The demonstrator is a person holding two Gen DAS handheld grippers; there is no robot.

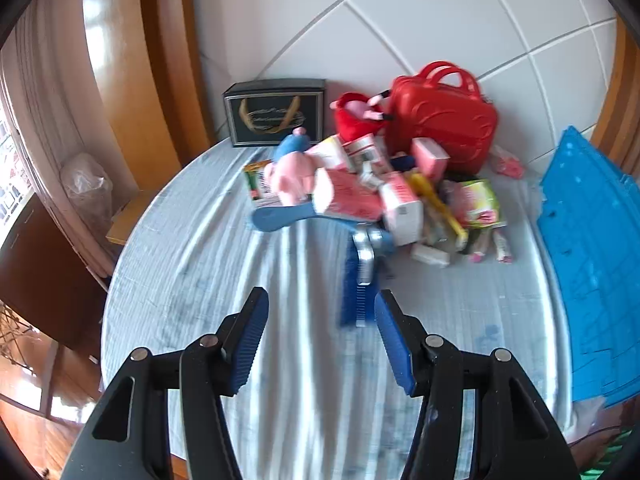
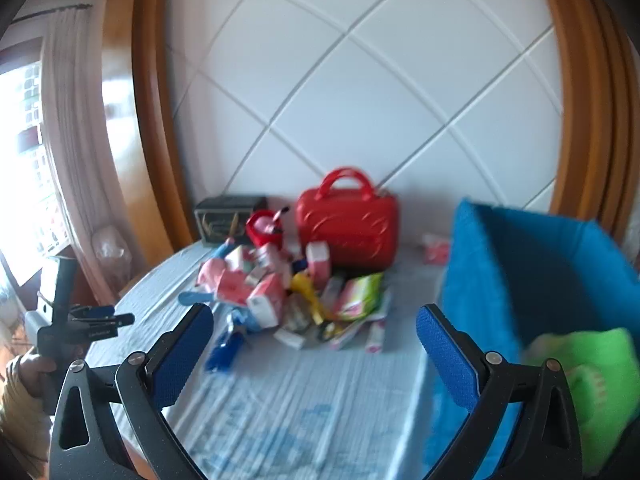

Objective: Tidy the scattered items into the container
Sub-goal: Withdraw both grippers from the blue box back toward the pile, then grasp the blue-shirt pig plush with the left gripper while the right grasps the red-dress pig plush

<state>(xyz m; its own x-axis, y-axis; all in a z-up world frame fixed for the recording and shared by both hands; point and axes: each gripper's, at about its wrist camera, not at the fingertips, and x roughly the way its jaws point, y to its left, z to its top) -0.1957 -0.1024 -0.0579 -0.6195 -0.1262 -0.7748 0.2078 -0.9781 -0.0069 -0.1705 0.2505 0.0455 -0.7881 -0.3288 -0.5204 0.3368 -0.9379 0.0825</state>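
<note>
A bare stretch of sheet (image 1: 240, 280) is left open from six o'clock up to the centre. Passage toward twelve o'clock is blocked by the heaped pile of items (image 1: 380, 192), backed by the red case (image 1: 444, 128) and black box (image 1: 276, 114). Three o'clock is walled off by the blue container (image 2: 532, 280).

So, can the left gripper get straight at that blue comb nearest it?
Probably yes. The left gripper is open and empty, and the blue comb lies at the near edge of the pile on bare cloth, nothing between. The frame is blurred, so the alignment is uncertain.
</note>
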